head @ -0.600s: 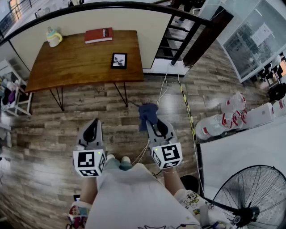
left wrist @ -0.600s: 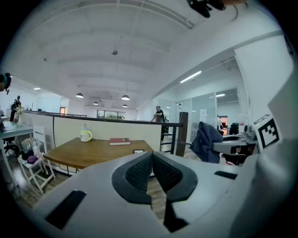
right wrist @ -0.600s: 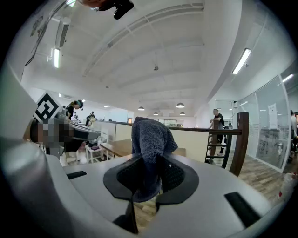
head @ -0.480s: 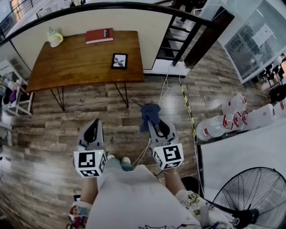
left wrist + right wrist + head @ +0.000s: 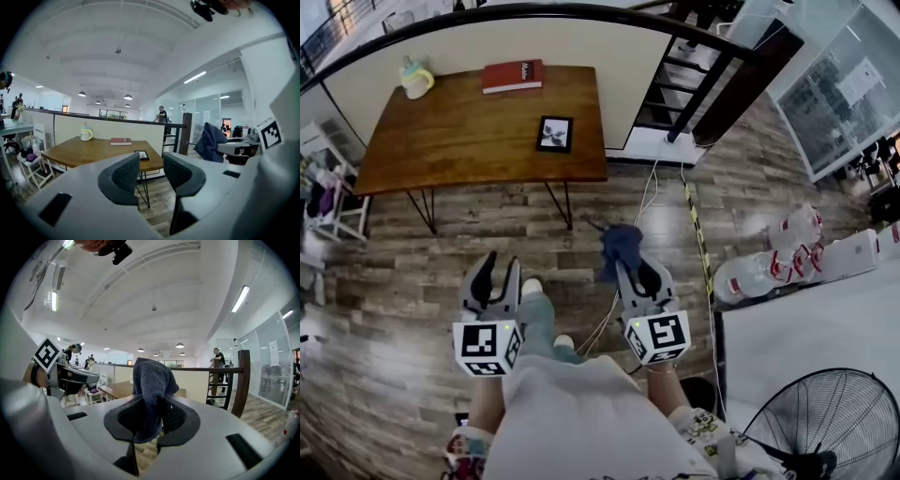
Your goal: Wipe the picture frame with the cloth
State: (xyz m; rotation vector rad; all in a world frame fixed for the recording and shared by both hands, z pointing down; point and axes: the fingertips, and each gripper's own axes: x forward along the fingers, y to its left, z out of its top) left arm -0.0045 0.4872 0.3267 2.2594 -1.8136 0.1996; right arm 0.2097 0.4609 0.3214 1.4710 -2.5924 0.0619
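Cloth in hand, frame yet to be reached

The right gripper is clamped on a dark blue terry cloth that bunches up beyond its jaws; the left gripper has its jaws apart with nothing between them. The small black picture frame appears to lie flat on the brown wooden table, well ahead of both grippers and roughly between their lines. To do it well, I judge, close in first, bring the loose bunch rather than the jaw tips onto the glass, and let the left gripper steady the frame's edge so it does not slide
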